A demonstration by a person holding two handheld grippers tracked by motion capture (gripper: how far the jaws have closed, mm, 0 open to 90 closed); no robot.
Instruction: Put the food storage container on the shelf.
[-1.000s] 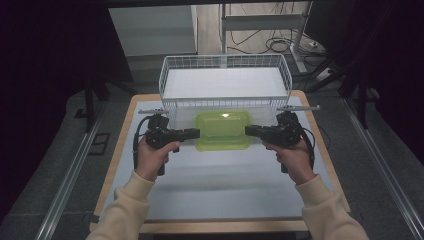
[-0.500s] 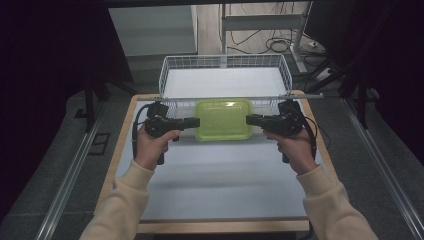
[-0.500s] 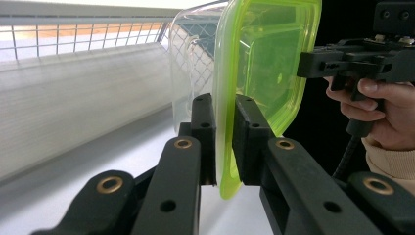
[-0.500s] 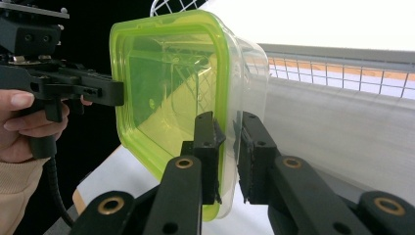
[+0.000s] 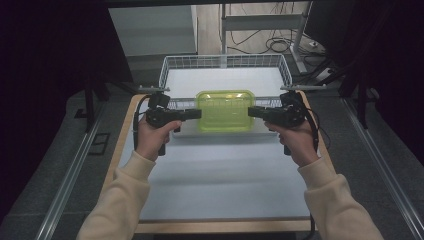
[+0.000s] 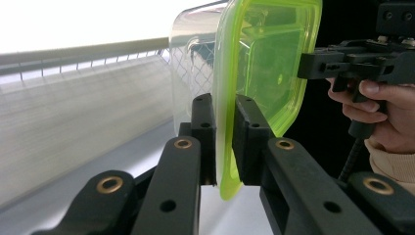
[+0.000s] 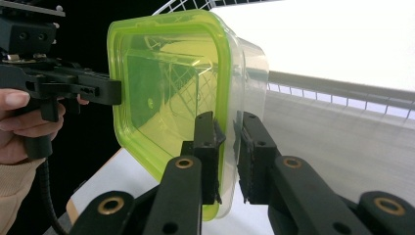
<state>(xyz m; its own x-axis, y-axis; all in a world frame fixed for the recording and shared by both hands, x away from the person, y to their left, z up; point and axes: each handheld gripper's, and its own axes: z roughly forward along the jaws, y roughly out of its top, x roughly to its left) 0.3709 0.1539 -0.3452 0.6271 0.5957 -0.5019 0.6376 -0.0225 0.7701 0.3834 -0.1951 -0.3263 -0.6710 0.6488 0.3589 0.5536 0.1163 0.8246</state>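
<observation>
A clear plastic container with a translucent green lid point(image 5: 225, 111) hangs in the air above the front rim of the white wire basket point(image 5: 225, 61), level, lid upward. My left gripper point(image 5: 197, 114) is shut on its left rim and my right gripper point(image 5: 252, 112) is shut on its right rim. In the left gripper view the jaws point(image 6: 222, 112) pinch the green lid edge of the container point(image 6: 266, 63), with the right gripper point(image 6: 313, 66) at the far side. In the right gripper view the jaws point(image 7: 227, 129) clamp the rim of the container point(image 7: 166, 83), opposite the left gripper point(image 7: 110, 90).
The wire basket stands at the far end of the white table top point(image 5: 215, 170), whose wooden edge point(image 5: 122, 145) runs along the sides. Metal rails point(image 5: 70, 175) flank the table. Cables point(image 5: 280, 46) lie on the floor behind the basket.
Both hands have raised the container and carried it away from the person, from the table in front of the basket to above the basket's front rim.
</observation>
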